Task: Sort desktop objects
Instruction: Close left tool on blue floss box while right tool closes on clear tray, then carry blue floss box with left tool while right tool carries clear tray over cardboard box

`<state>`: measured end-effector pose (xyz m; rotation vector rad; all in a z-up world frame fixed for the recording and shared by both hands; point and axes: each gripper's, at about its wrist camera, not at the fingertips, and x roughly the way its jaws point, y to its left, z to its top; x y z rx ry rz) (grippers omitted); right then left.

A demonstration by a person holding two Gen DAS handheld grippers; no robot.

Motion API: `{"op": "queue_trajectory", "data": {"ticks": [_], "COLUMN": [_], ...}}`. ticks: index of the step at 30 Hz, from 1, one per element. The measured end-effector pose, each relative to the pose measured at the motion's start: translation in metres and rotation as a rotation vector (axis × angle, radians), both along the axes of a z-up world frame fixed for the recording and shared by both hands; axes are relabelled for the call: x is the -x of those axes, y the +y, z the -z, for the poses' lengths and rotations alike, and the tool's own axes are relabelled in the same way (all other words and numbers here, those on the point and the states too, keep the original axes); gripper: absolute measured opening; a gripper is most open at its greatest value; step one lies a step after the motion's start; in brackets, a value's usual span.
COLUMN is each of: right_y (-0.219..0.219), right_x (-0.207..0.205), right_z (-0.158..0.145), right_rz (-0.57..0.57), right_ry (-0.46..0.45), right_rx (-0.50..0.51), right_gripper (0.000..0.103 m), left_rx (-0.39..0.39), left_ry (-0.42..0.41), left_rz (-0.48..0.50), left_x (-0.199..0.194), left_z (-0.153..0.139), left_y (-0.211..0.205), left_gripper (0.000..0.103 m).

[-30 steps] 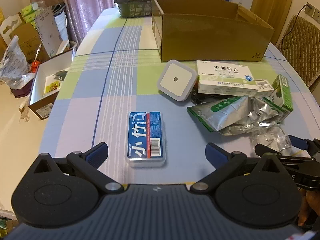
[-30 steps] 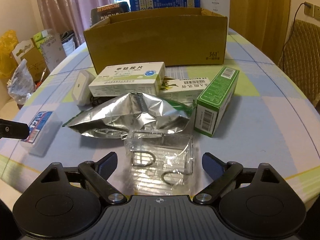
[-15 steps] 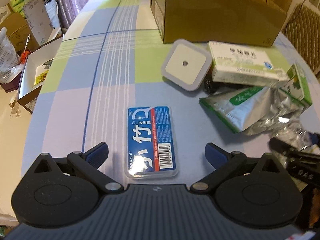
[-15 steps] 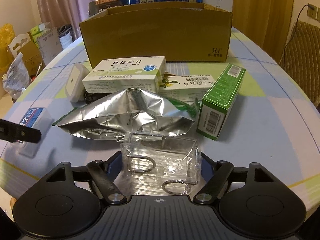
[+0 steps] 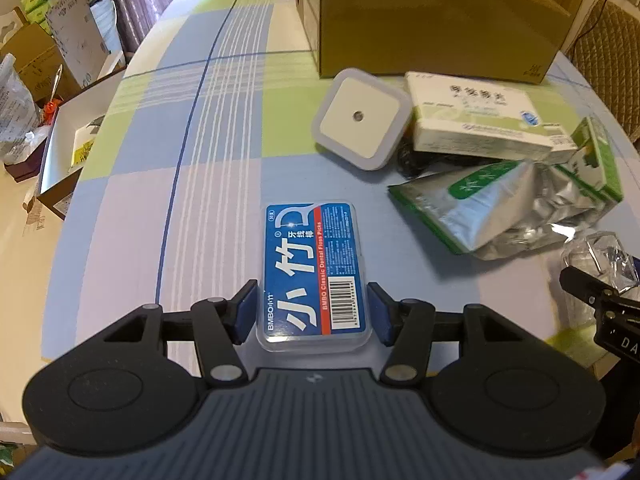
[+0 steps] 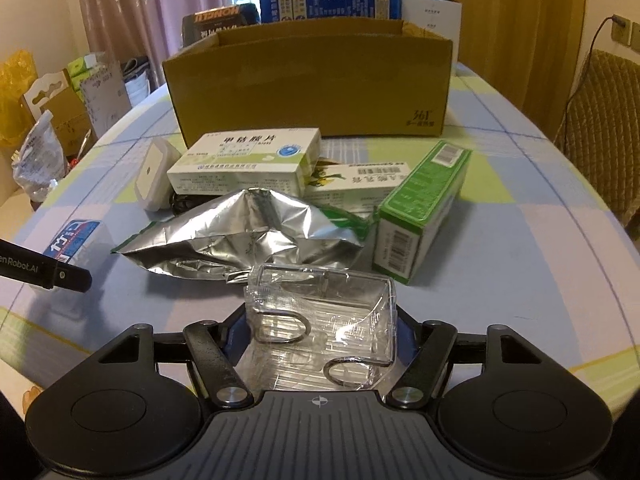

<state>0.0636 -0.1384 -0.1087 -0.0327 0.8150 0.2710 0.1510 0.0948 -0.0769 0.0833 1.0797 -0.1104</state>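
A blue floss-pick box point(image 5: 314, 256) lies flat on the checked tablecloth, and my left gripper point(image 5: 312, 296) is shut on its near end, one blue pad against each long side. My right gripper point(image 6: 320, 326) is shut on a clear plastic hook package point(image 6: 320, 304) holding metal hooks; its pads are mostly hidden behind the plastic. A silver foil pouch point(image 6: 248, 236) lies just beyond it. Farther back stands an open cardboard box point(image 6: 312, 88), also seen as the cardboard box point(image 5: 432, 28) in the left wrist view.
Between pouch and carton lie a white medicine box point(image 6: 248, 160), a flat box point(image 6: 360, 184), a green box point(image 6: 424, 208) and a square white night light point(image 5: 362, 118) over a black cable. More boxes are stacked behind the carton. The table edge point(image 5: 68, 216) drops off left.
Both grippers went from wide open to shut. The left moved forward over the floss-pick box and closed on it. The right advanced and closed on the clear hook package.
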Motion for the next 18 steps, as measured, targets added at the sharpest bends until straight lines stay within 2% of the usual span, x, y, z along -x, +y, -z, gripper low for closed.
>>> {"op": "queue_trajectory", "data": {"ticks": [11,18], "right_y": [-0.020,-0.028], "right_x": [0.015,0.008], "right_z": [-0.046,-0.080], "right_rz": [-0.001,-0.051], "right_ry": [-0.081,-0.132], "right_rx": [-0.057,-0.072], "right_gripper": [0.066,0.066], "left_rx": [0.028,0.036], "left_ry": [-0.089,-0.163], "left_rz": [0.033,0.071], "left_x": [0.034,0.028], "left_z": [-0.051,-0.092], "left_y": [-0.030,-0.057], "left_gripper": [0.052,0.052]}}
